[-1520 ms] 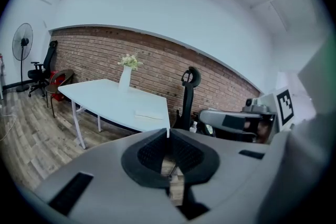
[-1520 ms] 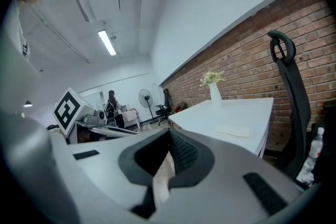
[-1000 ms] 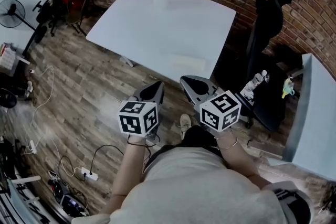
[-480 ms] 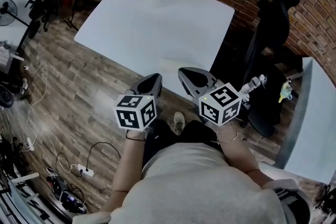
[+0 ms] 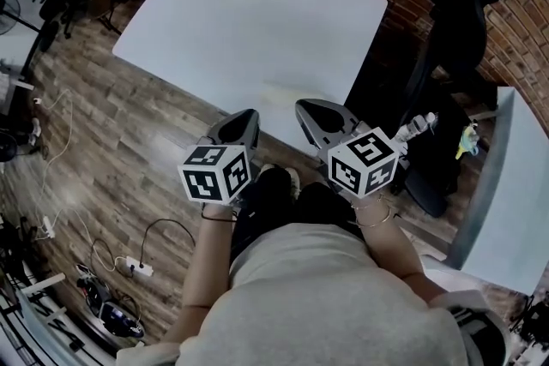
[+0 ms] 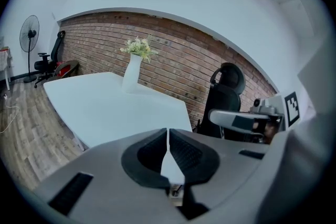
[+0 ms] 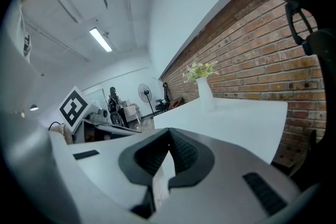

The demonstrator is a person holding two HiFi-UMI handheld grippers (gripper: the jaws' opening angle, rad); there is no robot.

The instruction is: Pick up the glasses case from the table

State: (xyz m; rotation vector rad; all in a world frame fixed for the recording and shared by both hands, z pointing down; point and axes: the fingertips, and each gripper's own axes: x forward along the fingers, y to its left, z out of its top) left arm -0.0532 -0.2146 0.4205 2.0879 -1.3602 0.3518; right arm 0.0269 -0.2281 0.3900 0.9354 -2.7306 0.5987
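While the left gripper (image 5: 244,121) and right gripper (image 5: 312,114) are hanging short of the tabletop (image 5: 257,21), jaws closed and empty, the pickup is awaiting its start.

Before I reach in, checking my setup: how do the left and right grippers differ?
The left gripper is above wooden floor; the right gripper is nearer the black office chair. The left angles rightward, the right leftward, converging. Both are shut, empty, facing the white table.
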